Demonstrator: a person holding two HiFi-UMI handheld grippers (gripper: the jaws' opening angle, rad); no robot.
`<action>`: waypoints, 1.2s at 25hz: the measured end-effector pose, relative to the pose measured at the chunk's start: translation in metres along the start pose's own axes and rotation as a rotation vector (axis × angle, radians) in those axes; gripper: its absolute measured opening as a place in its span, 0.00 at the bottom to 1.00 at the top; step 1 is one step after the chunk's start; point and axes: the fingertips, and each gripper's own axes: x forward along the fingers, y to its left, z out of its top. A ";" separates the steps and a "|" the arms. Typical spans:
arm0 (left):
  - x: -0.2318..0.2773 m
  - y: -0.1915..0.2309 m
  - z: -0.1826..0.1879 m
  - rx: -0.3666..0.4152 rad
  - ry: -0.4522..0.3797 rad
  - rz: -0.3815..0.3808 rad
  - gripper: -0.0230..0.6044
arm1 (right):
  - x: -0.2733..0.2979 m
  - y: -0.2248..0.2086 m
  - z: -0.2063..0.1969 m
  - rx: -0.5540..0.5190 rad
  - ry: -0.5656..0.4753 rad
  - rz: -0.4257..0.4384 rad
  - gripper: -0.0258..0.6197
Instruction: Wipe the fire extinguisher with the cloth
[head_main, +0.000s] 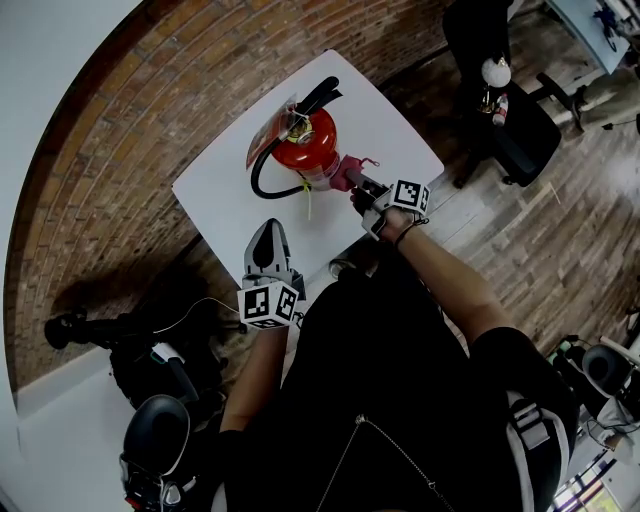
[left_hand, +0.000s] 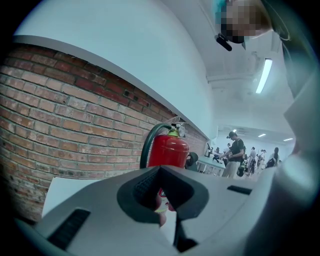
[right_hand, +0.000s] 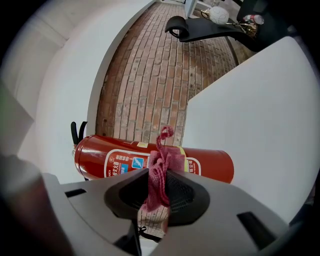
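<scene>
Right gripper (head_main: 362, 195) sits just right of centre in the head view, its jaws pinched on the pink cloth (right_hand: 160, 172). A bunched fold stands up between the pads and pokes out past them. I judge that this grip suits wiping: the loose end leads, so fabric rather than jaw meets the metal.

The fire extinguisher (head_main: 306, 142) stands upright on the white table (head_main: 215, 195), in the upper middle of the head view, with its hose curling down its left side. The cloth lies at the cylinder's lower right flank, though I cannot tell whether it touches or is just beside it. In the right gripper view the red body runs across the middle of the frame directly behind the cloth, label facing me.

My left gripper (head_main: 268, 238) is lower and left of centre, jaws pressed together on nothing, pointing up at the extinguisher's base, near it but apart. I take it as held in reserve, perhaps to steady the cylinder. Its own view shows the extinguisher at centre, above the jaws, against the brick wall (left_hand: 60, 130).
</scene>
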 end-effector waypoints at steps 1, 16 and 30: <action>0.000 0.000 0.000 -0.001 -0.001 -0.002 0.05 | 0.000 0.003 0.000 0.002 -0.002 0.006 0.20; -0.004 -0.001 -0.001 -0.009 -0.005 -0.010 0.05 | -0.009 0.057 0.005 0.049 -0.036 0.072 0.20; -0.009 -0.002 0.003 -0.027 -0.018 -0.011 0.05 | -0.018 0.111 0.009 0.072 -0.057 0.158 0.20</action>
